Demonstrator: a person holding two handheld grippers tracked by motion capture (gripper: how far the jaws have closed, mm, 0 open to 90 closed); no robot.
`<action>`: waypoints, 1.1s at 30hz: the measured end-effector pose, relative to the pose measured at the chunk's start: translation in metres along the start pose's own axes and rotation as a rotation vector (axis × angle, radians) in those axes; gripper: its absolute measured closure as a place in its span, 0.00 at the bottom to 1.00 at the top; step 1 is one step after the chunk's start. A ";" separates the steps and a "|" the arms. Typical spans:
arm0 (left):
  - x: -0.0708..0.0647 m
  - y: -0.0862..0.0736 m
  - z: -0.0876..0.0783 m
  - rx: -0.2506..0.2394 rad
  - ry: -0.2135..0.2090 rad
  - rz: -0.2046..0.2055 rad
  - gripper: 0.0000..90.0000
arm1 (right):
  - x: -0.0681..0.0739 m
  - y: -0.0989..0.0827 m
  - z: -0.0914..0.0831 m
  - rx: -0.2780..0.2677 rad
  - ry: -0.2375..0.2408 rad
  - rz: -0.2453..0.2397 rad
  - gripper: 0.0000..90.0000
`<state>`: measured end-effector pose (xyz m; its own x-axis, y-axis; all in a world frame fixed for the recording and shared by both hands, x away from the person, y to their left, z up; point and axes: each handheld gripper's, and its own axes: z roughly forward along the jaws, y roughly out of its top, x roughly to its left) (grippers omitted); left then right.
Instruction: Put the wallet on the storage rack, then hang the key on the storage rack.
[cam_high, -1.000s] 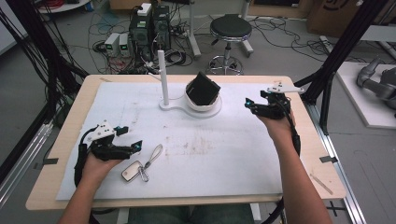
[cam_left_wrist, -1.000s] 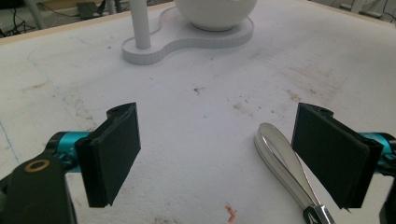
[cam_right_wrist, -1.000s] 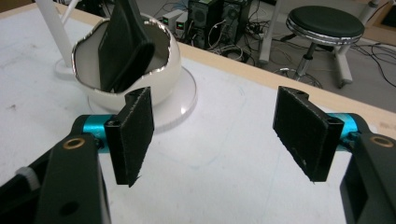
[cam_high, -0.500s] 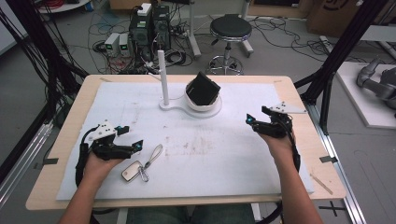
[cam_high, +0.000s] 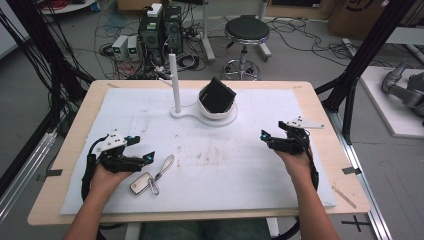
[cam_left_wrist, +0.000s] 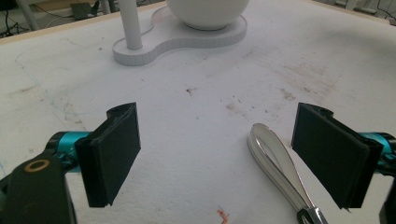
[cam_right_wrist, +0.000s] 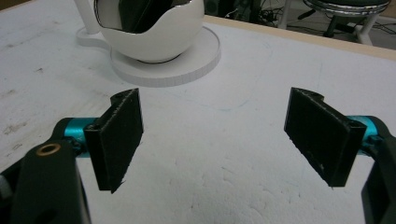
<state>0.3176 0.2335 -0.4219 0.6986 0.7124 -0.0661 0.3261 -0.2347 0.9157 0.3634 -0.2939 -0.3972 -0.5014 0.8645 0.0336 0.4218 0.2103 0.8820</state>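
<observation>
Fingers (cam_left_wrist: 111, 154) of both grippers spread apart, grasping nothing; one key fob (cam_high: 141, 183), one white stand (cam_high: 204, 114).

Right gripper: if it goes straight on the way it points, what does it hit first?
Probably the white bowl stand: the right gripper has open jaws aimed over bare white mat toward it. The stand sits slightly left of centre, so depth and line are uncertain.

The right gripper (cam_right_wrist: 212, 140) hung over the white sheet (cam_right_wrist: 224, 154) with its two black jaws spread wide and nothing between them. Ahead, a white bowl (cam_right_wrist: 154, 32) holding a dark object (cam_right_wrist: 140, 13) sat on a round white base (cam_right_wrist: 187, 58), with a stool (cam_right_wrist: 359, 11) beyond the table (cam_right_wrist: 299, 39) edge.
</observation>
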 end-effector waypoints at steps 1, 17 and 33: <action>0.000 0.000 0.000 -0.003 0.000 -0.002 0.17 | 0.000 0.000 0.000 -0.001 0.003 -0.003 0.22; -0.012 -0.001 0.008 0.035 -0.032 0.014 0.17 | -0.006 0.000 -0.001 -0.015 -0.019 0.011 0.22; -0.037 -0.013 0.032 0.259 -0.062 0.086 0.19 | -0.008 -0.001 0.003 0.000 -0.012 0.008 0.22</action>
<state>0.3082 0.1891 -0.4443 0.7659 0.6425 -0.0245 0.4104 -0.4591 0.7879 0.3693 -0.2998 -0.3994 -0.4885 0.8718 0.0352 0.4258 0.2030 0.8818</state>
